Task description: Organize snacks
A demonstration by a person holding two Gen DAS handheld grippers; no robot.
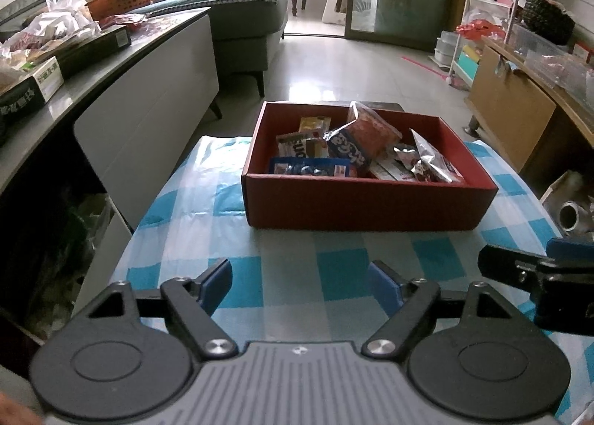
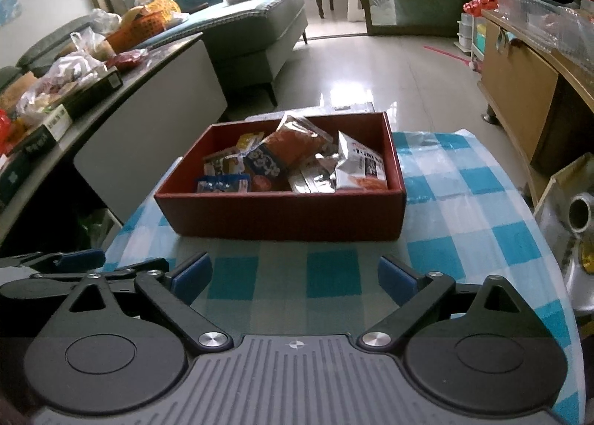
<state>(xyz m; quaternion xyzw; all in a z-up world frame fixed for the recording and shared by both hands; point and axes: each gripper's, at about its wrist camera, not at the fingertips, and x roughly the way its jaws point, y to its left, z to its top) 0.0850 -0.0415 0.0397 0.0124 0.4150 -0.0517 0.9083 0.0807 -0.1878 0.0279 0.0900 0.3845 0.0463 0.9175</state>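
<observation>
Left gripper (image 1: 299,285) and right gripper (image 2: 295,278) both hang open and empty over the blue-checked plastic-covered desk (image 2: 464,202). Ahead sits a red cardboard box (image 2: 282,213) full of packaged snacks (image 2: 297,161). Sorting looks nearly done; next move probably checks for strays. Beyond: tiled floor (image 2: 371,65), grey sofa (image 2: 260,28).

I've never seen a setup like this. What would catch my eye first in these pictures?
Probably the red box in the middle of the blue-checked tablecloth, heaped with shiny snack packets. Next, the two black tools with blue pads low in the foreground: the left tool and the right tool, both open and empty, short of the box. To the left, a cluttered counter holds bags and an orange basket.
</observation>
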